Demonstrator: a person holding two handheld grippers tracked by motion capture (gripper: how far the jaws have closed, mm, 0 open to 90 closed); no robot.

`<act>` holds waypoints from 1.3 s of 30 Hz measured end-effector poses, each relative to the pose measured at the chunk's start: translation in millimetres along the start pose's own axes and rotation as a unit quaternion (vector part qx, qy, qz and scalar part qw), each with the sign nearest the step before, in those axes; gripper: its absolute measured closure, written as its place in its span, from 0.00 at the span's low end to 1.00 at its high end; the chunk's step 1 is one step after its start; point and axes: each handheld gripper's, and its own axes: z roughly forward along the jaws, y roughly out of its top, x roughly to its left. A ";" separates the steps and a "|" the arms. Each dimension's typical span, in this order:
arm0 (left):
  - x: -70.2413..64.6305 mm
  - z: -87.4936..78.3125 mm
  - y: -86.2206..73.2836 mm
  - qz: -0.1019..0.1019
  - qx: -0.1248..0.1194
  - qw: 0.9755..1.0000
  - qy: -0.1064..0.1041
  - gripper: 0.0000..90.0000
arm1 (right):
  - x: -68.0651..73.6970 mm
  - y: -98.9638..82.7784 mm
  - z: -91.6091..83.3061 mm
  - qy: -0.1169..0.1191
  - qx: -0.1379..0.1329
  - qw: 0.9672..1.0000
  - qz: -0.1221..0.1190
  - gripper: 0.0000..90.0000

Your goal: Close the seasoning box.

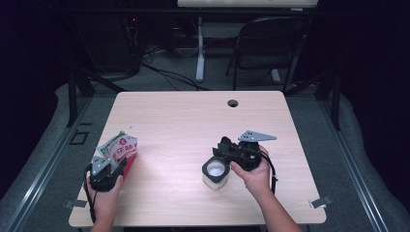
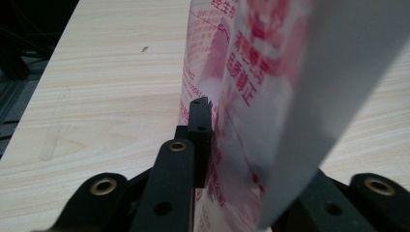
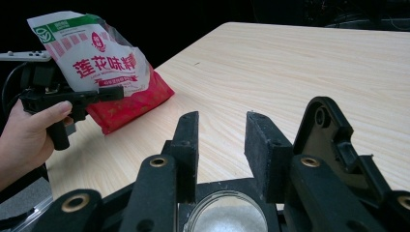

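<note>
Dark room with folding chair [image 1: 270, 43] behind, pale wood table [image 1: 193, 121] with cable hole [image 1: 233, 103], red-white seasoning bag [image 1: 120, 150] at left edge clamped in left gripper [image 1: 113, 169], white jar [image 1: 215, 173] beneath right gripper [image 1: 227, 152], jaws parted, unclamped.

A light wooden surface [image 1: 193, 121] with rounded corners is seen, its grain running across in the high view. A round cable hole [image 1: 233, 103] is cut near its far edge, right of centre. A small dark fleck [image 2: 144, 48] is noted on the wood in the left gripper view. Two metal clips [image 1: 320, 202] are fixed at the near corners. Beyond the far edge, a dark folding chair [image 1: 268, 46] is placed on grey floor [image 1: 159, 82], beside a white upright post [image 1: 199, 48]. Black cables [image 1: 164, 72] are trailed over the floor at the far left. Dark rails [image 1: 43, 164] are run along both sides
</note>
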 end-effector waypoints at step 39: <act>-57.7 8.7 -1.7 0.105 0.038 0.988 -0.108 0.35 | 0.4 7.9 -14.4 -0.015 -0.024 1.000 -0.007 0.64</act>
